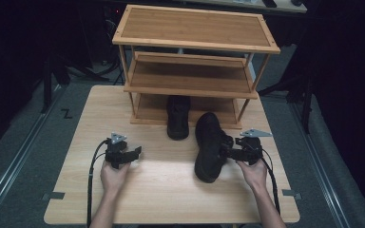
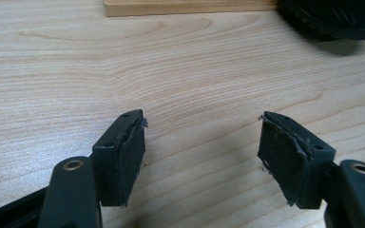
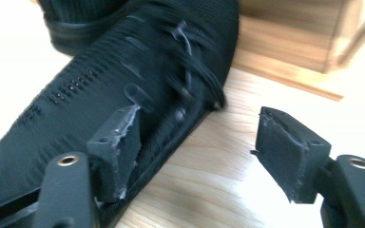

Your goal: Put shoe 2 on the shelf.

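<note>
While jaws gape | right gripper (image 3: pixel 197 142) beside black shoe (image 3: pixel 104 95), unclamped

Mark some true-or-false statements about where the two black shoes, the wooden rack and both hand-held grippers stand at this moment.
1. The right hand-held gripper is clamped shut on a shoe. False: its jaws stand open beside the near shoe.
2. The left hand-held gripper is open over bare table. True.
3. Both shoes sit on the rack's top shelf. False: the top shelf of the rack is bare; the near shoe lies on the table.
4. The far shoe has its toe end under the rack's bottom shelf level. True.
</note>
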Demonstrator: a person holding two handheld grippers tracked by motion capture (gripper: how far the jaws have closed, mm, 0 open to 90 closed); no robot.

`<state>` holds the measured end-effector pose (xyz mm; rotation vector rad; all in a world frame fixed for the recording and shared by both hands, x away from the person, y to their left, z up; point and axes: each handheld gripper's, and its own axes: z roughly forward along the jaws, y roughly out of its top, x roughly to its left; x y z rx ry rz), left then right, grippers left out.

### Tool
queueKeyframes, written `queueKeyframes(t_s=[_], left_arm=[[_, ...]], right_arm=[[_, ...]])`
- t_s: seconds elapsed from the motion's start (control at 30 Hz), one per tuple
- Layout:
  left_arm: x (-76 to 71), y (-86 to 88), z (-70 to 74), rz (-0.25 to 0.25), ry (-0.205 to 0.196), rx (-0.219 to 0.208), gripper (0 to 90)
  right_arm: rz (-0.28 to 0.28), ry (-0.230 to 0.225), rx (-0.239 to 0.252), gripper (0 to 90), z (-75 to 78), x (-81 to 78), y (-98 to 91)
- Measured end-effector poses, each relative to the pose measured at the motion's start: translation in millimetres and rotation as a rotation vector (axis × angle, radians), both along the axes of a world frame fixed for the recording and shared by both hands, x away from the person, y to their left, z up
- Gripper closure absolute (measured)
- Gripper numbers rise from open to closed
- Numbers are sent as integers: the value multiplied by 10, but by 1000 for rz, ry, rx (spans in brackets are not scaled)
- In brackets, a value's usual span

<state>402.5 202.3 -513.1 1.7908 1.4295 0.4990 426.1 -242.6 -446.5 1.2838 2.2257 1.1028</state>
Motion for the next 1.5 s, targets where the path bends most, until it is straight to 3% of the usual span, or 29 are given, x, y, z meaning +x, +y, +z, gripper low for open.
queueKeyframes(t_s=[0.03, 0.13, 0.17, 0.23, 0.5, 0.57, 0.7, 0.87, 1.13, 1.5], left_arm=[[0, 0, 0, 1, 0, 0, 329], [0, 3, 0, 0, 1, -4, 329], [0, 4, 0, 0, 1, -5, 328], [0, 6, 0, 0, 1, -7, 328], [0, -1, 0, 2, 1, -2, 328], [0, -3, 0, 2, 0, -2, 327], [-2, -15, 0, 3, 0, 5, 324], [-9, -28, 1, 5, 0, 11, 318], [-10, -31, 1, 9, 1, 6, 317], [-7, -30, 1, 9, 1, 1, 317]], right_arm=[[16, 14, 24, 304, -3, 25, 44], [36, 21, -24, 331, 4, 71, 248], [36, 17, -62, 345, 1, 75, 326], [27, 8, -94, 348, 2, 80, 380], [17, 23, -92, 400, 5, 72, 411], [27, 25, -99, 443, -28, 78, 446], [70, 49, -76, 617, -82, 103, 494], [33, 28, -128, 732, -108, 80, 551], [-11, 37, -107, 859, -95, 95, 537], [-53, 29, -78, 880, -37, 107, 507]])
